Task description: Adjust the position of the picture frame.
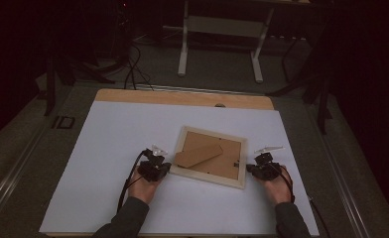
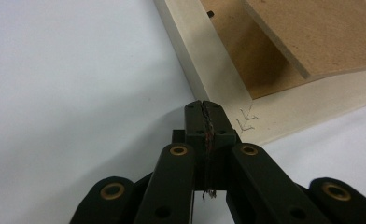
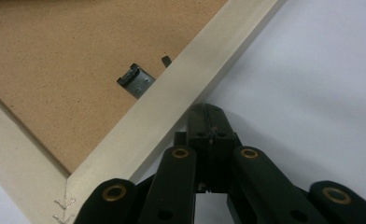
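A picture frame [image 1: 210, 157] lies face down on the white desk [image 1: 113, 148], a little right of the middle and turned slightly askew. Its pale wooden border surrounds a brown backing board [image 1: 228, 165], and a brown fold-out stand [image 1: 198, 155] lies flat across that board, pointing toward the left edge.

The left gripper [image 1: 155, 171] sits at the frame's near left corner, held in the person's left hand [image 1: 144, 187]. In the left gripper view its jaws are pressed together with nothing between them, and the tip [image 2: 204, 108] rests right at the outer edge of the frame corner [image 2: 246, 122], where two small metal staples cross the mitre joint. Whether the tip actually touches the wood cannot be told.

The right gripper [image 1: 258, 168] sits at the frame's right side, held in the person's right hand [image 1: 277, 187]. In the right gripper view its jaws are likewise closed on nothing, with the tip [image 3: 205, 111] just against the outer edge of the pale border [image 3: 172, 100]. A small grey metal clip [image 3: 137, 80] sits on the backing board close to that border.

Both sleeves enter from the near edge of the desk. Beyond the desk, on the dark floor, stands the white base of another table [image 1: 222, 29].
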